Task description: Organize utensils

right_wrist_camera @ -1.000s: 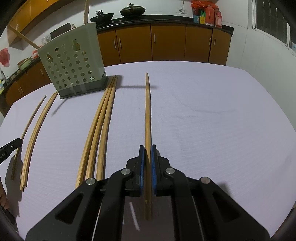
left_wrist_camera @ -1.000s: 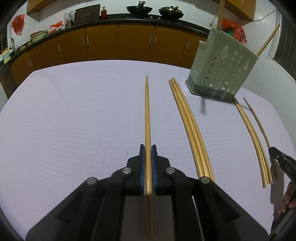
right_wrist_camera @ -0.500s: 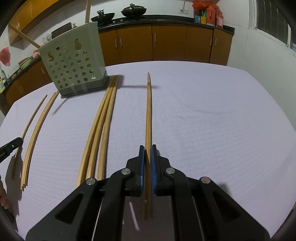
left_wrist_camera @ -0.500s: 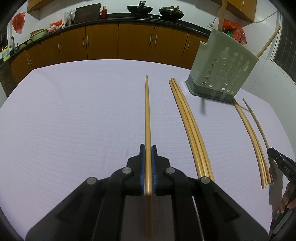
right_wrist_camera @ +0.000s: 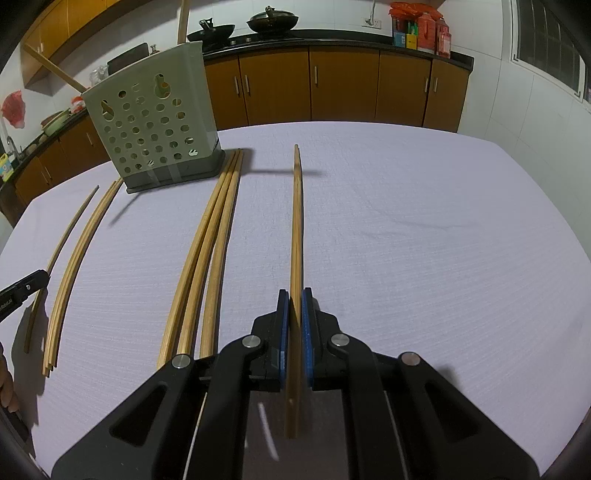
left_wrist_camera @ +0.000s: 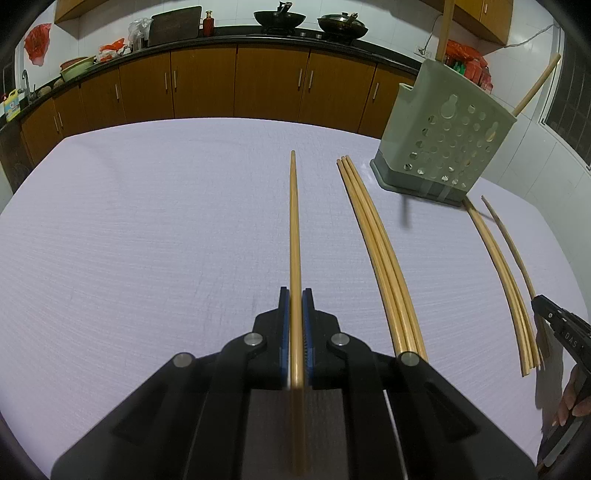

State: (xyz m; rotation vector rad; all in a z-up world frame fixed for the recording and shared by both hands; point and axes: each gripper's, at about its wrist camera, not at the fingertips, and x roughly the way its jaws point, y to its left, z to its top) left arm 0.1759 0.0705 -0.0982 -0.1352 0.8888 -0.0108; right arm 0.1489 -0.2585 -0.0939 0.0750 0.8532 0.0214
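Observation:
In the left wrist view my left gripper [left_wrist_camera: 294, 295] is shut on a long wooden chopstick [left_wrist_camera: 294, 221] that points straight ahead over the pale tablecloth [left_wrist_camera: 147, 240]. My right gripper [right_wrist_camera: 294, 295] is shut on another chopstick [right_wrist_camera: 296, 221] in the same way. A grey-green perforated utensil holder [left_wrist_camera: 443, 147] [right_wrist_camera: 155, 133] stands upright at the far side, with two sticks in it. A bundle of three chopsticks [left_wrist_camera: 380, 258] [right_wrist_camera: 210, 258] lies between the grippers and the holder. Thinner-looking chopsticks [left_wrist_camera: 506, 280] [right_wrist_camera: 74, 258] lie farther out, beside the other gripper's tip [left_wrist_camera: 554, 321] [right_wrist_camera: 26, 288].
Wooden kitchen cabinets [left_wrist_camera: 236, 85] run behind the table, their counter holding woks [left_wrist_camera: 279, 16] and bottles. A person's fingers [left_wrist_camera: 572, 402] show at the right edge of the left wrist view. A window [right_wrist_camera: 546, 40] is on the right wall.

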